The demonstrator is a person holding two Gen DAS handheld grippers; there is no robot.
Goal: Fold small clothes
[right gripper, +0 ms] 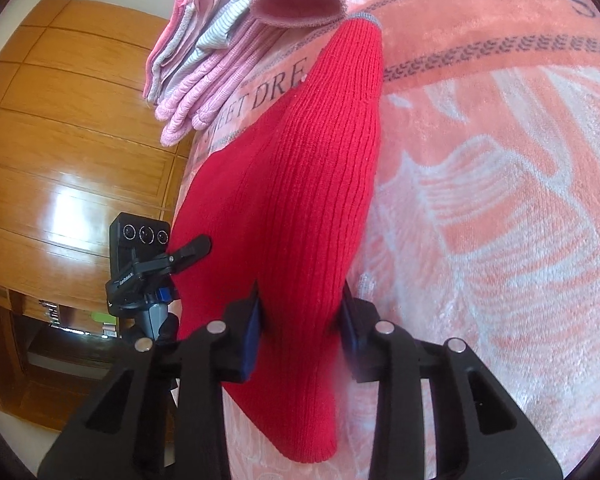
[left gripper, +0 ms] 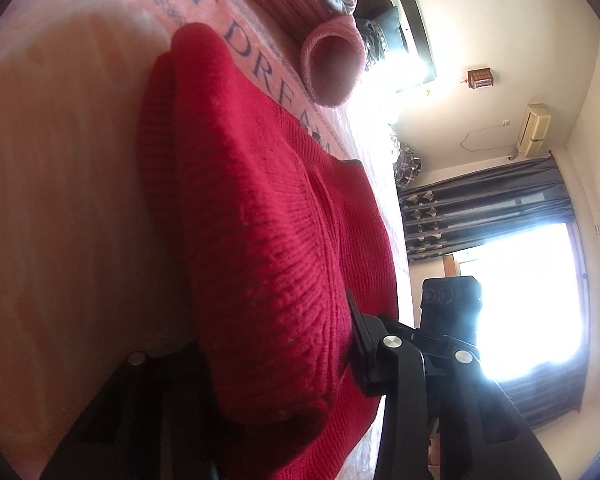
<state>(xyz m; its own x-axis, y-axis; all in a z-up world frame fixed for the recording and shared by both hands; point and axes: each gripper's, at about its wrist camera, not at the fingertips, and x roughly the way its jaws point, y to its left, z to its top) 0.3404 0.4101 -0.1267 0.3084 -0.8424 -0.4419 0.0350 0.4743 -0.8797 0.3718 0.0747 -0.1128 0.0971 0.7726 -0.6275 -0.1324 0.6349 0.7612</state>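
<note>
red knit garment [right gripper: 296, 208] | right gripper [right gripper: 300, 344] clamps it | left gripper [left gripper: 276, 360] too (over pink blanket [right gripper: 499, 200])

Walls: off-white. Window [left gripper: 539, 292]: strongly backlit, overexposed, with dark patterned curtain [left gripper: 479, 196]. Air conditioner [left gripper: 533, 128]: wall-mounted beside the curtain. Wardrobe [right gripper: 60, 140]: glossy wooden panels, reflecting light.

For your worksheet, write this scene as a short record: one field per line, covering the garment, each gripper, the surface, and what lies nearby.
garment: red knit garment, lying on the surface
right gripper: shut on the garment
left gripper: shut on the garment
surface: pink blanket with printed lettering
nearby: pile of pink and striped clothes at the far edge
background: wooden wardrobe
</note>
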